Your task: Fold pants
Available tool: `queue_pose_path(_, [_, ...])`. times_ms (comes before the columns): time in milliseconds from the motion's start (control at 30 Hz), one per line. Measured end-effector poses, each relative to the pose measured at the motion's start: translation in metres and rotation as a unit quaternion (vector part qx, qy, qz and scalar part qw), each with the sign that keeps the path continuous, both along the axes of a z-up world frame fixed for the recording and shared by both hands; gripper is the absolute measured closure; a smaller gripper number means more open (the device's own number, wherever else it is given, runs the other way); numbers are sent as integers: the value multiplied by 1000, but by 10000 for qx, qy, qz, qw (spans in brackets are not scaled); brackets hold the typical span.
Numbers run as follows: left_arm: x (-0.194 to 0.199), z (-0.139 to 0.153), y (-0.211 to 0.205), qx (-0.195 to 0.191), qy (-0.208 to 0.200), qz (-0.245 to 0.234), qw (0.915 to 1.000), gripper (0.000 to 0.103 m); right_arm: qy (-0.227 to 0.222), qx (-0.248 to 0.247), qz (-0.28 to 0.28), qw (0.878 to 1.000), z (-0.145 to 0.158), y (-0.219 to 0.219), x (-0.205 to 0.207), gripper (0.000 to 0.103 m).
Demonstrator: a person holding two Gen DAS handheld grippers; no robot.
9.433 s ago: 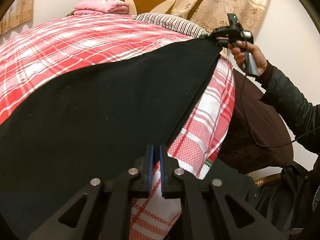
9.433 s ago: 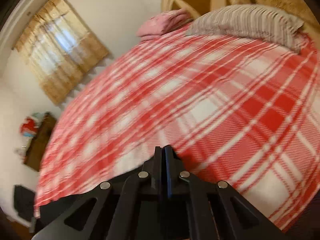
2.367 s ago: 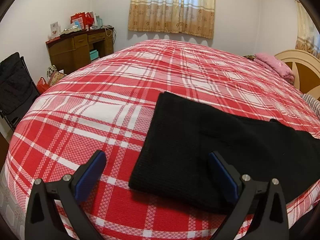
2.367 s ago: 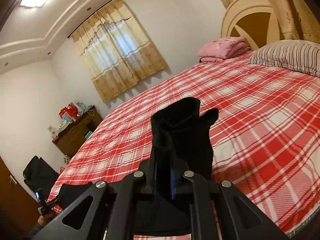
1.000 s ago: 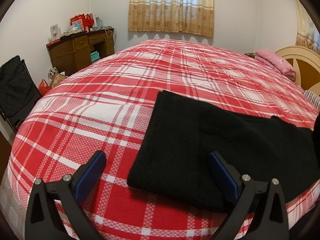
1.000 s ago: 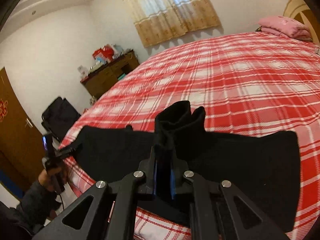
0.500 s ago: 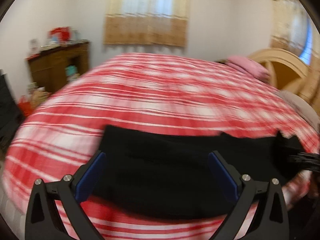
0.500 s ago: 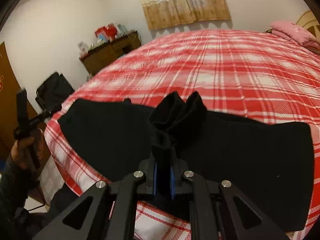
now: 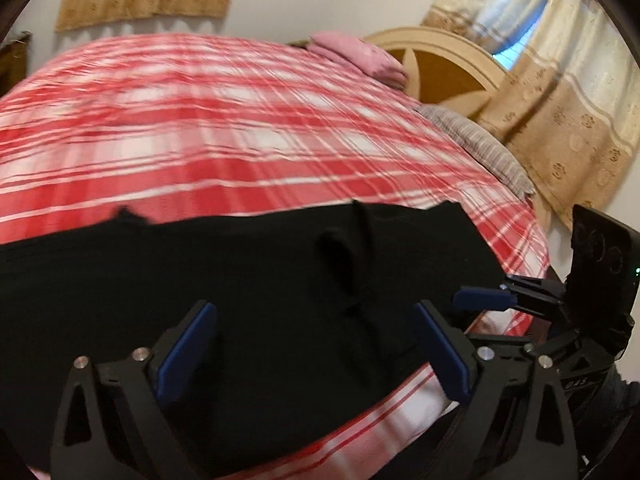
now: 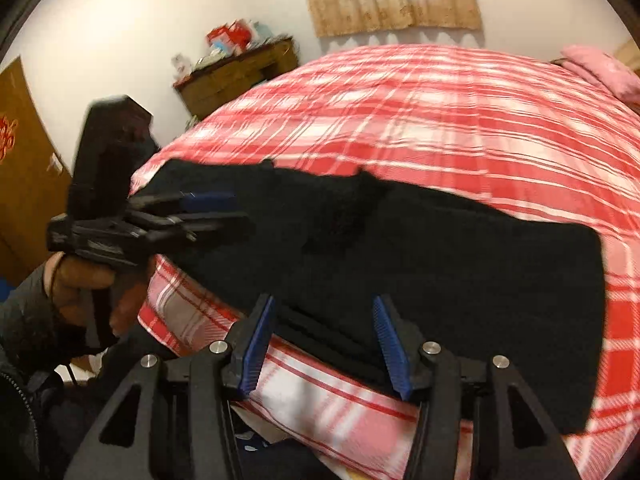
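The black pants (image 9: pixel 248 280) lie folded lengthwise along the near edge of the red plaid bed (image 9: pixel 224 128), with a small raised bunch of cloth near their middle (image 9: pixel 340 256). My left gripper (image 9: pixel 316 356) is open and empty just above the pants. My right gripper (image 10: pixel 324 340) is open and empty over the pants' (image 10: pixel 460 256) near edge. In the right wrist view the left gripper (image 10: pixel 200 212) hovers over the pants' left end. In the left wrist view the right gripper (image 9: pixel 484 298) sits at the pants' right end.
A pink folded cloth (image 9: pixel 360 58) and a striped pillow (image 9: pixel 480 148) lie by the headboard (image 9: pixel 436 60). A wooden desk (image 10: pixel 240 76) with clutter stands by the far wall. Curtains (image 9: pixel 568 100) hang at the right.
My right gripper has opened and let go of the bunched pants leg, which now rests on the pants. My left gripper has swung right along the bed, still open.
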State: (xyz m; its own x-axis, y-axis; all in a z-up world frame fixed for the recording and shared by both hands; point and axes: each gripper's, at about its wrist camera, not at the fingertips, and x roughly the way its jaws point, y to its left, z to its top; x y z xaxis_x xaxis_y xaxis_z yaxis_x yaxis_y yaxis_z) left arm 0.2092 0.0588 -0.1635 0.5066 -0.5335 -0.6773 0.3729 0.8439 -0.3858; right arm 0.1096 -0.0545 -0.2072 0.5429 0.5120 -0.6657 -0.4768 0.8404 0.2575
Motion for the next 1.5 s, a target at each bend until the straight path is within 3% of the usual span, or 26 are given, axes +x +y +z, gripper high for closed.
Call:
queue_pose_path(167, [11, -6, -35, -125, 307, -321, 9989, 34, -206, 619, -781, 9948, 5, -47, 2, 50])
queue_pose_path(267, [12, -8, -51, 11, 333, -416, 9986, 47, -279, 922, -1171, 9884, 8, -69, 5, 50])
queue_pose_path(300, [13, -8, -55, 53, 300, -420, 9987, 58, -298, 976, -1264, 9867, 8, -74, 5, 50])
queue_pose_path(333, [14, -9, -58, 151, 294, -424, 9986, 84, -309, 1006, -1341, 9854, 8, -78, 6, 50])
queue_pose_path(367, [16, -10, -59, 226, 315, -413, 9984, 89, -309, 1030, -1408, 9842, 8, -82, 7, 50])
queue_pose_path(533, [9, 6, -44, -16, 191, -356, 9992, 94, -368, 1050, -1648, 9800, 12, -101, 2, 50])
queue_pose_path(667, [4, 18, -22, -236, 115, -234, 9994, 94, -405, 967, -1760, 9788, 16, -109, -2, 50])
queue_pose_path(767, [9, 7, -13, -104, 192, -70, 9997, 94, -332, 885, -1904, 9771, 13, -115, -4, 50])
queue_pose_path(900, [9, -12, -24, -113, 499, -363, 9980, 93, -209, 635, -1912, 9793, 9, -111, -6, 50])
queue_pose_path(1000, [2, -13, -31, 69, 391, -390, 9985, 77, -209, 469, -1499, 9874, 8, -98, -13, 50])
queue_pose_path(1033, [2, -13, -30, 24, 383, -338, 9987, 66, -140, 324, -1295, 9909, 6, -90, -15, 50])
queue_pose_path(1100, [3, -11, -26, -114, 374, -252, 9989, 56, 293, -352, -989, 9940, -10, -74, -11, 50])
queue_pose_path(1133, [3, -9, -24, -86, 341, -162, 9993, 48, 412, -711, -1100, 9905, -19, -71, -9, 52])
queue_pose_path(1267, [-3, 1, -12, 11, 89, 131, 9999, 24, 526, -507, -1123, 9910, -12, -79, -8, 52])
queue_pose_path(1333, [-6, 5, -7, 119, -92, 293, 9995, 16, 321, -294, -1072, 9933, 0, -82, -14, 52])
queue_pose_path(1400, [-9, 8, -6, 278, -287, 396, 9984, 15, 77, -267, -1230, 9920, 10, -86, -21, 52])
queue_pose_path(1500, [-10, 17, -12, 548, -568, 442, 9959, 15, -252, -751, -1411, 9868, 17, -76, -21, 53])
